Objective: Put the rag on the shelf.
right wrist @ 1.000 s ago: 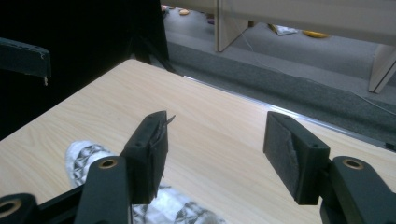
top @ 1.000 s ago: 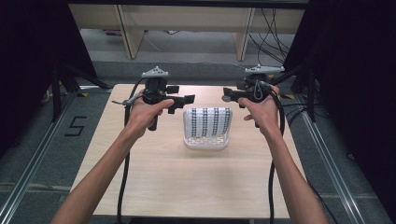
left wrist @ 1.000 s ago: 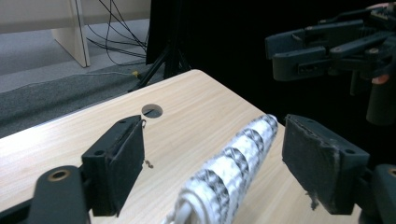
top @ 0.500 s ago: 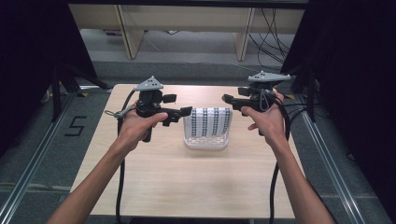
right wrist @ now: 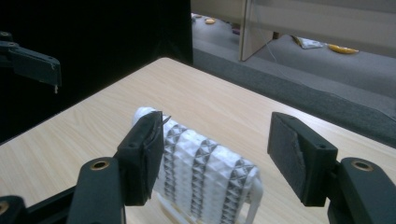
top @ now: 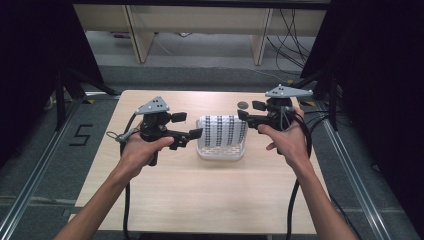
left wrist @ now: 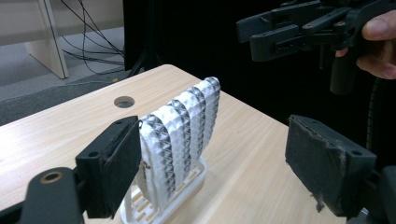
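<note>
The rack [top: 221, 137] stands on the table [top: 200, 190], between both grippers.

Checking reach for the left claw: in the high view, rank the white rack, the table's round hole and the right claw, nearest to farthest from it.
1. White rack, just to the left claw's right.
2. Round hole, beyond the rack's far corner.
3. Right claw, across the rack; close to the hole, barely farther.
</note>
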A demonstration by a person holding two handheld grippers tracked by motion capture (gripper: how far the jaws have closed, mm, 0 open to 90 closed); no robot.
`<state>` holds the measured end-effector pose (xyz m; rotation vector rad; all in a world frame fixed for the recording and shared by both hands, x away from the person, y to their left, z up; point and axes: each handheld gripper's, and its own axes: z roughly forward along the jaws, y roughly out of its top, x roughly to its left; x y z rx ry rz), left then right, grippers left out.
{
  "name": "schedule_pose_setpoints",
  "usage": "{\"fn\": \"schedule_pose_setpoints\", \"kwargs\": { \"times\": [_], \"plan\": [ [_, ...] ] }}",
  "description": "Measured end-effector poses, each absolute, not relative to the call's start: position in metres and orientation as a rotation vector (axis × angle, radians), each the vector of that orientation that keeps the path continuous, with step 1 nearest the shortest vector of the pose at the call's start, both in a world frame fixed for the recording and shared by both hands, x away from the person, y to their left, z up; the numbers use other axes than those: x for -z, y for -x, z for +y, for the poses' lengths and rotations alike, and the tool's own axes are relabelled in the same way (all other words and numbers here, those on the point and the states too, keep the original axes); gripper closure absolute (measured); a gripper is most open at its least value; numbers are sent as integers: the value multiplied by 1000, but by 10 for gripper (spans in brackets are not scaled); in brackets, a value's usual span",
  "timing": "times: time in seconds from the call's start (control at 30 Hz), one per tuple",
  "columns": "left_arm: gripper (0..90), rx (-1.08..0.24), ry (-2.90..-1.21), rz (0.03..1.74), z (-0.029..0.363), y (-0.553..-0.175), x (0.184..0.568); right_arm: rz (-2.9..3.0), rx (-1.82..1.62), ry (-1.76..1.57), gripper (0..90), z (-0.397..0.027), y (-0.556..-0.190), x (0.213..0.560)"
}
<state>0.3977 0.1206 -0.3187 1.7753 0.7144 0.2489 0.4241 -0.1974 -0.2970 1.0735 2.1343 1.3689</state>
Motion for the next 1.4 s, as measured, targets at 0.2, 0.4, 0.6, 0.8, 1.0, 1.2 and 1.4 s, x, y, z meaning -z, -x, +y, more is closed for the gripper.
{"fn": "schedule_pose_setpoints", "kwargs": {
  "times": [0.2,0.4,0.6,0.8,1.0,1.2,1.4],
  "plan": [
    [179,-244,-1777,698,122,-388,322,2141,-1351,-1027,373,-195,-417,299],
    [179,-228,-1772,686,122,-378,327,2164,-1379,-1041,373,-195,-406,305],
    [179,-189,-1788,661,121,-367,334,2170,-1388,-1023,373,-195,-397,308],
    [178,-183,-1795,642,124,-355,340,2180,-1424,-994,370,-193,-386,310],
    [178,-187,-1806,635,125,-348,347,2185,-1415,-961,364,-192,-379,315],
    [178,-173,-1818,626,124,-338,359,2209,-1444,-946,356,-191,-369,320],
    [178,-167,-1823,609,126,-332,367,2212,-1436,-948,347,-191,-362,326]
  ]
}}
